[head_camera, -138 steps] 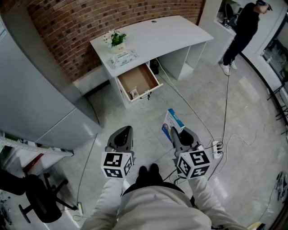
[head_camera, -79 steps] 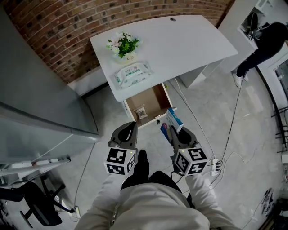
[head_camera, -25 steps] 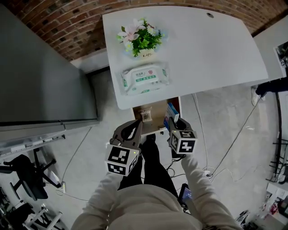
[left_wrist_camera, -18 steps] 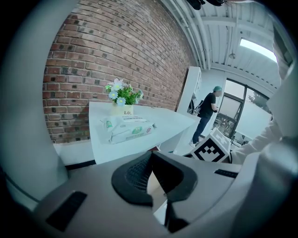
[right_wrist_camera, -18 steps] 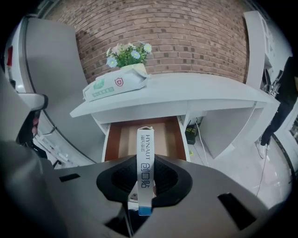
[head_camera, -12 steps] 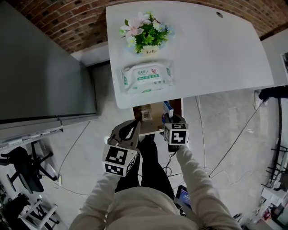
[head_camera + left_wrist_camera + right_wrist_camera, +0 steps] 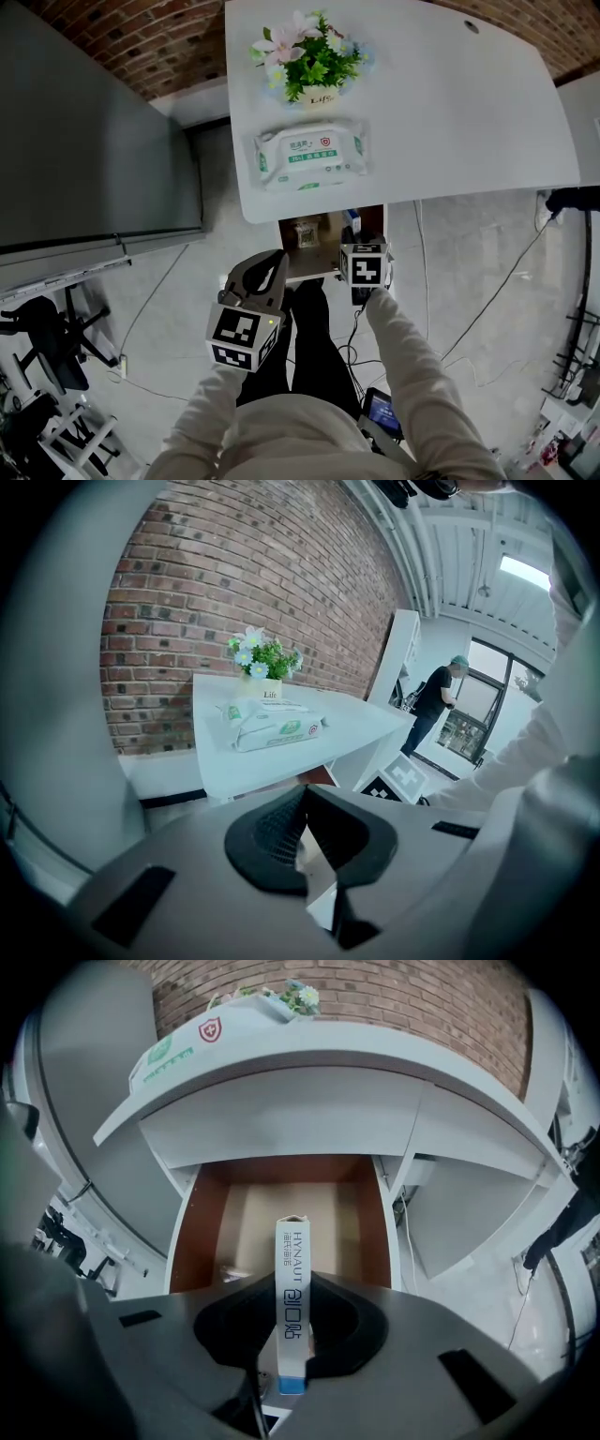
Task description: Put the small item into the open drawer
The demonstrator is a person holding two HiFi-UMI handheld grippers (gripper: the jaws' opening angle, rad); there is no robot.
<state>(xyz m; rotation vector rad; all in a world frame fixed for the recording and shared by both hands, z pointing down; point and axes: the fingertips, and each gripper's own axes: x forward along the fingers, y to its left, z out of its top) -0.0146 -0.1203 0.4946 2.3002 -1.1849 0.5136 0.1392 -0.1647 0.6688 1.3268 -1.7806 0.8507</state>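
Right gripper view: slim white carton with blue end (image 7: 292, 1269) sits clamped edge-on between the jaws of the right gripper (image 7: 293, 1290), over the open brown drawer (image 7: 186, 1232). The left gripper (image 7: 302, 822) is closed, empty. Since a second ago, the right gripper has advanced over the drawer.

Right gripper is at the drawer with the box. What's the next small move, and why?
Probably ease the right gripper down toward the open drawer, then release. Its jaws clamp the slim box, whose far end reaches over the drawer's bare floor; a small packet lies clear at its left.
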